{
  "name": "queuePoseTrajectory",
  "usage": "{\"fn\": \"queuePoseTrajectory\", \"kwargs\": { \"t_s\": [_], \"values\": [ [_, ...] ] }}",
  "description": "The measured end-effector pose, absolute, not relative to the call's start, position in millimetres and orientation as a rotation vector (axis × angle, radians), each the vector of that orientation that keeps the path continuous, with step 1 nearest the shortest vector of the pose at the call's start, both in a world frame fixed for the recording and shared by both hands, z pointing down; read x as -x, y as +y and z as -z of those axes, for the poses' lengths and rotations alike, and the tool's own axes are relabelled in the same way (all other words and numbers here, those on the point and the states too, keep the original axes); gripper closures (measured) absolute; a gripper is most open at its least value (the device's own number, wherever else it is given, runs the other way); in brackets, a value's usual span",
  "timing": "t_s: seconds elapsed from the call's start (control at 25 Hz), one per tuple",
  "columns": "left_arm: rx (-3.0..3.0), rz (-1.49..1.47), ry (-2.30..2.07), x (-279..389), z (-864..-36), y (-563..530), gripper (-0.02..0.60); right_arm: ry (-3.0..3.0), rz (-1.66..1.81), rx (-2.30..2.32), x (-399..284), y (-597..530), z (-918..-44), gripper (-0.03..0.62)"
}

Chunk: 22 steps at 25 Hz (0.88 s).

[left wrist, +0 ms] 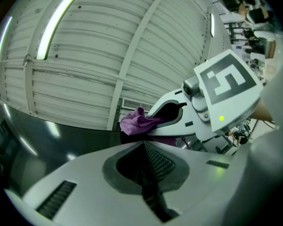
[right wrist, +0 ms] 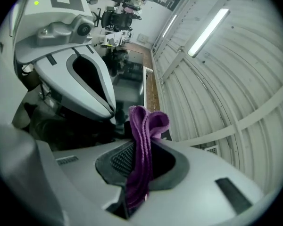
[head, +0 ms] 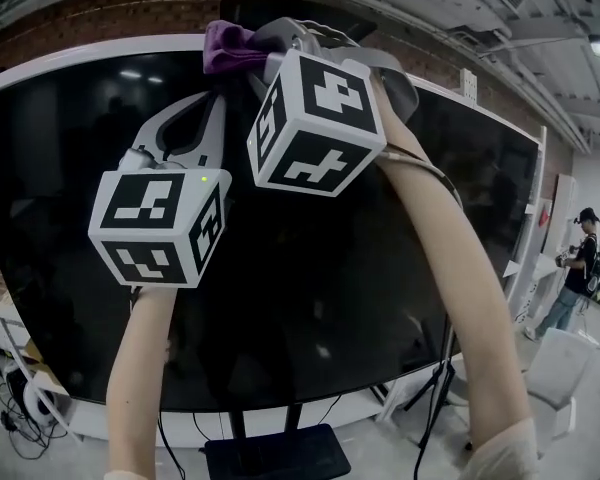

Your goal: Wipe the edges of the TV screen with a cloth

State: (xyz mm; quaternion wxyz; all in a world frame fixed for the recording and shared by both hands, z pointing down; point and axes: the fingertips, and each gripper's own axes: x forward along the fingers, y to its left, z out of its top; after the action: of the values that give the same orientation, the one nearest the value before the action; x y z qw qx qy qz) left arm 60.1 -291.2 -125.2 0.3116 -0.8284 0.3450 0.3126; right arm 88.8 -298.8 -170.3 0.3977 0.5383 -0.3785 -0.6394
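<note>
The big dark TV screen [head: 330, 268] fills the head view; its white top edge [head: 80, 56] runs along the upper left. My right gripper [head: 265, 50] is shut on a purple cloth [head: 228, 46] that rests at that top edge. In the right gripper view the cloth [right wrist: 144, 149] stands folded between the jaws. My left gripper [head: 212, 108] is just below and left of it, shut with nothing in it; its tips [left wrist: 144, 146] point at the cloth [left wrist: 137, 122] and the screen [left wrist: 61, 135].
A black stand [head: 270, 453] holds the TV up, with cables [head: 20, 423] on the floor at left and a tripod [head: 435, 388] at right. A person [head: 580, 268] stands far right beside white furniture [head: 565, 368]. Ceiling lights [left wrist: 56, 22] hang overhead.
</note>
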Motion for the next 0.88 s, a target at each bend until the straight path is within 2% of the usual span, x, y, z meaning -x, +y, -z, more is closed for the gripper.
{"fn": "queuePoseTrajectory", "kwargs": {
  "t_s": [0.36,0.88],
  "values": [
    [2.171,-0.842,0.963,-145.8,130.5,-260.3,0.566,-1.005,1.643,-1.292,-168.8,-270.9,167.2,0.533],
    [2.244,-0.821,0.903,-318.3,121.4,-199.3,0.566,-1.035,1.611,-1.322,-338.8,-219.9,175.6,0.533]
  ]
}}
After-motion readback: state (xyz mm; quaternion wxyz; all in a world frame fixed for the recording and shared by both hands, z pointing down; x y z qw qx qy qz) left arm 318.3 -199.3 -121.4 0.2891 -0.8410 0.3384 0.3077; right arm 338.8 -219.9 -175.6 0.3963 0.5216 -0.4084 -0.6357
